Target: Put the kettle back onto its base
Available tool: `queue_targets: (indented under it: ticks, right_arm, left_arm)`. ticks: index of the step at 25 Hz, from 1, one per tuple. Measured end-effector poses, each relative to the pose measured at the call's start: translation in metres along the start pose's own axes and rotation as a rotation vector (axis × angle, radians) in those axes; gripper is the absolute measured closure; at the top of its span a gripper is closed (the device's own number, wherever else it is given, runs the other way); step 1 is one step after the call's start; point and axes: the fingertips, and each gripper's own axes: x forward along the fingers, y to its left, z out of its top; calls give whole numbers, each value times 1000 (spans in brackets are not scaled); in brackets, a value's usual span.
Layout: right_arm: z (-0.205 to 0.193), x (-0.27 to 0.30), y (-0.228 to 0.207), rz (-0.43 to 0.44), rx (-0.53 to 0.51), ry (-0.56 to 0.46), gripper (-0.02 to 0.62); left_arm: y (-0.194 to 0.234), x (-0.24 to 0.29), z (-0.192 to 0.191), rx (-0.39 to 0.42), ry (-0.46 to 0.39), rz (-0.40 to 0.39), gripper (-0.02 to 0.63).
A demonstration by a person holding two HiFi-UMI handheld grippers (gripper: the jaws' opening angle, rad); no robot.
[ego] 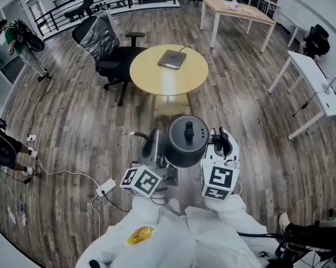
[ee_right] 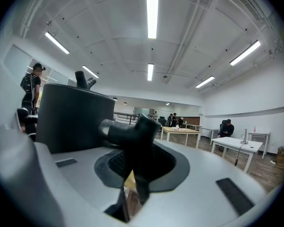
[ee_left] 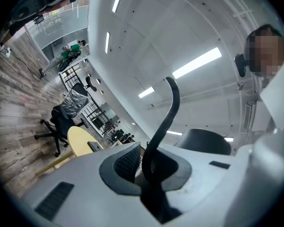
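Note:
I hold a dark grey kettle (ego: 185, 144) with a black lid knob in the air in front of me, over the wooden floor. My left gripper (ego: 154, 145) is shut on its thin curved black handle (ee_left: 166, 112), with the jaws closed around it (ee_left: 144, 167). On the other side my right gripper (ego: 219, 144) is shut on a short black side grip (ee_right: 125, 129), and the kettle body (ee_right: 73, 117) fills the left of the right gripper view. A flat grey square base (ego: 172, 58) with a cord lies on the round yellow table (ego: 151, 77) ahead.
A black office chair (ego: 109, 54) stands left of the round table. Wooden and white desks (ego: 237, 13) stand at the back right. A white power strip (ego: 106, 187) and cables lie on the floor to my left. People stand at the far left.

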Motion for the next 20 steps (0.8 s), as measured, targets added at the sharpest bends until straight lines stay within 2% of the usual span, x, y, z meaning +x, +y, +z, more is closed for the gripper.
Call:
queue_targets:
  ticks: [11,20]
  right_arm:
    - [2,55,1,-3,7,12,523]
    - [4,112,-7,15,-2,-9,523]
  left_arm:
    - [26,46,3,-5,17,8,563]
    - [47,96,1,-9,-5,11,563]
